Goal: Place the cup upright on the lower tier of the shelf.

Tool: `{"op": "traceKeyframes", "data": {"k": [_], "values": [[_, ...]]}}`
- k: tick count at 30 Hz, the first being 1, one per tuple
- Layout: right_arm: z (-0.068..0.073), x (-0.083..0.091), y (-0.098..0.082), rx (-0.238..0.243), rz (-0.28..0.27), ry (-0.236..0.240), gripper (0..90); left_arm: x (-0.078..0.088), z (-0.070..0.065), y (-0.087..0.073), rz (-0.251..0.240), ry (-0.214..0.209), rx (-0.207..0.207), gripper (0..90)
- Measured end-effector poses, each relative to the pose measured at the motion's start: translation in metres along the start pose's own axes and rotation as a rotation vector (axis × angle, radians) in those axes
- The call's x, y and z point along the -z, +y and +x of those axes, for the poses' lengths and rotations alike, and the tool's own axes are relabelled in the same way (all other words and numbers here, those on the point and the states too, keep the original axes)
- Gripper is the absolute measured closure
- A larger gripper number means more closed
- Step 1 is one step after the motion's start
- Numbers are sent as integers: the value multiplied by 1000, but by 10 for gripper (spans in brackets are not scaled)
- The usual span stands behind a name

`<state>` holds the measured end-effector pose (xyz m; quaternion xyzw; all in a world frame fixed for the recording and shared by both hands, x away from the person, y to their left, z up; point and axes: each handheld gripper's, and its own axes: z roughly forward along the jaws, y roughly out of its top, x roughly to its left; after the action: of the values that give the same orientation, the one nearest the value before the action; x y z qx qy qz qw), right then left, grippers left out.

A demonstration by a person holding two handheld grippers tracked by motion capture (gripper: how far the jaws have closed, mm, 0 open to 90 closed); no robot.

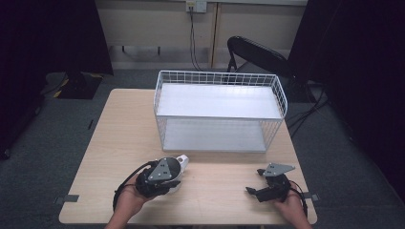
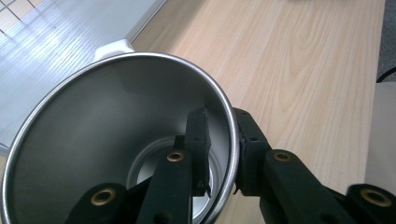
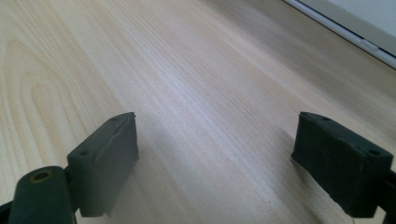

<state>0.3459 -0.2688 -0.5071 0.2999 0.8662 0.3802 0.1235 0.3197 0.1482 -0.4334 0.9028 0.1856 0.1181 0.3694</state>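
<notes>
A white mug (image 1: 182,162) with a steel-lined inside (image 2: 93,130) stands on the wooden table (image 1: 124,133) near the front left, just before the wire rack. My left gripper (image 1: 173,178) is shut on its rim (image 2: 222,149), with one jaw inside the cup and the other outside. The mug's white handle (image 2: 114,48) points away toward the rack. At the front right, my right gripper (image 1: 254,181) stands open over bare wood (image 3: 215,158), its jaws wide apart with nothing between them.
A white two-level wire rack (image 1: 219,76) stands at the table's back middle, open toward me; its lower shelf (image 2: 56,42) lies just beyond the mug. A black chair (image 1: 258,55) stands behind the table. Bare wood (image 1: 215,176) lies between the two grippers.
</notes>
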Motion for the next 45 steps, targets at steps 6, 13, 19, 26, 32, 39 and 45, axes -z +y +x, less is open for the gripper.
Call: {"op": "traceKeyframes", "data": {"k": [6, 13, 19, 26, 32, 39, 45], "values": [[0, 0, 0, 0, 1, 0, 130, -1, -2, 1, -4, 54, -41, 827], [0, 0, 0, 1, 0, 2, 130, -5, -2, 6, -5, 68, -36, 828], [0, 0, 0, 3, 0, 3, 130, -7, 0, 12, -11, 72, -42, 828], [0, 1, -1, 3, 0, 4, 130, -8, 5, 18, -27, 88, -32, 828], [0, 1, -1, 3, 0, 4, 130, -8, 7, 24, -32, 105, -43, 828], [0, 1, -1, 4, 0, 4, 129, -8, 10, 29, -36, 113, -42, 828], [0, 1, -1, 5, 0, 4, 130, -9, 12, 32, -47, 116, -36, 828]]}}
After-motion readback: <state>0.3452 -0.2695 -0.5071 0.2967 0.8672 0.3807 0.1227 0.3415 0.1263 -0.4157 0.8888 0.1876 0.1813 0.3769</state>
